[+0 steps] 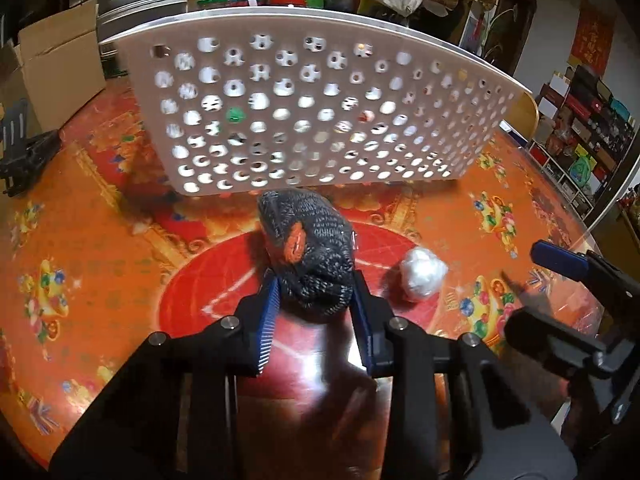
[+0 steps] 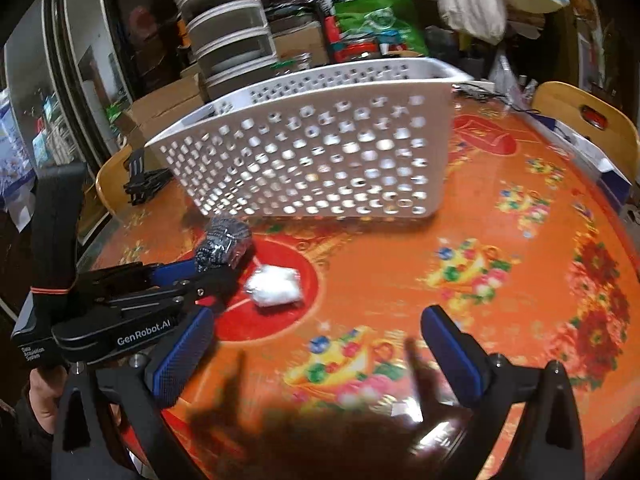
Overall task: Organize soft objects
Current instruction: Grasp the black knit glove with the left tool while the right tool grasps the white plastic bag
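Note:
A dark grey knitted bundle with an orange patch lies on the orange tablecloth in front of the white perforated basket. My left gripper is shut on the bundle's near end, both blue pads pressing into the knit. A white crumpled wad sits just right of it, untouched. In the right wrist view the bundle shows at the tip of the left gripper, with the wad beside it and the basket behind. My right gripper hangs open over bare cloth, right of the wad, holding nothing.
The round table carries a glossy orange floral cloth. A black folded stand lies at its left edge. Cardboard boxes, stacked drawers and bags crowd behind the basket. A wooden chair back stands at the far right.

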The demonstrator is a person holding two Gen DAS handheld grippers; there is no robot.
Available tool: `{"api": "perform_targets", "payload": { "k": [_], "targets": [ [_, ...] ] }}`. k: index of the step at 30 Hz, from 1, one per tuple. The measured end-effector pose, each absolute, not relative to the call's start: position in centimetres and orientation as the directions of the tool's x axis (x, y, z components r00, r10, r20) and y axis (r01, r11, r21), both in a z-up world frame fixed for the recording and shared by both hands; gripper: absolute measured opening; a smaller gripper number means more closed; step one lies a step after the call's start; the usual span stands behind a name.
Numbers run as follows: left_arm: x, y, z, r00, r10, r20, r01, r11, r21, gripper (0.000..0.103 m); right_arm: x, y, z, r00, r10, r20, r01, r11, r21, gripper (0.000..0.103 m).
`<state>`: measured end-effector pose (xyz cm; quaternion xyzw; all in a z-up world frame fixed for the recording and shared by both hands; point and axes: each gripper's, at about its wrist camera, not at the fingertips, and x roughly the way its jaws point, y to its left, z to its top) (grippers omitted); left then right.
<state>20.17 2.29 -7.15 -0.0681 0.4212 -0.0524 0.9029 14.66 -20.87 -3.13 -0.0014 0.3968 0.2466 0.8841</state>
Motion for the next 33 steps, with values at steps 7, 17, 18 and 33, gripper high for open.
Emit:
{"api": "perform_targets", "payload": {
  "k": [7,17,18,33],
  "targets": [
    [18.6,5.3,-7.5,0.655,-0.166,-0.737,0.028,0.980,-0.196,0.031,15.6,-17.6,-4.1,0.520,0.440,-0.732,-0.497,0.853,0.160,0.100],
    [18.3,5.7,-7.9,0.665,-0.195,-0.721,0.036,0.973,-0.229,0.031,16.7,-16.2,-4.9,0.495,0.425,-0.758,-0.510,0.848,0.143,0.053],
    [18.3,5.6,-7.8,0.665,-0.194,-0.721,0.037,0.973,-0.228,0.031,16.8,-16.1,-5.0,0.488,0.425,-0.763,-0.511,0.847,0.145,0.050],
    [17.5,5.4,-7.4,0.690,-0.199,-0.696,0.052,0.973,-0.226,0.031,16.0,-17.1,-4.3,0.537,0.482,-0.692,-0.520,0.835,0.179,0.037]
  ]
}}
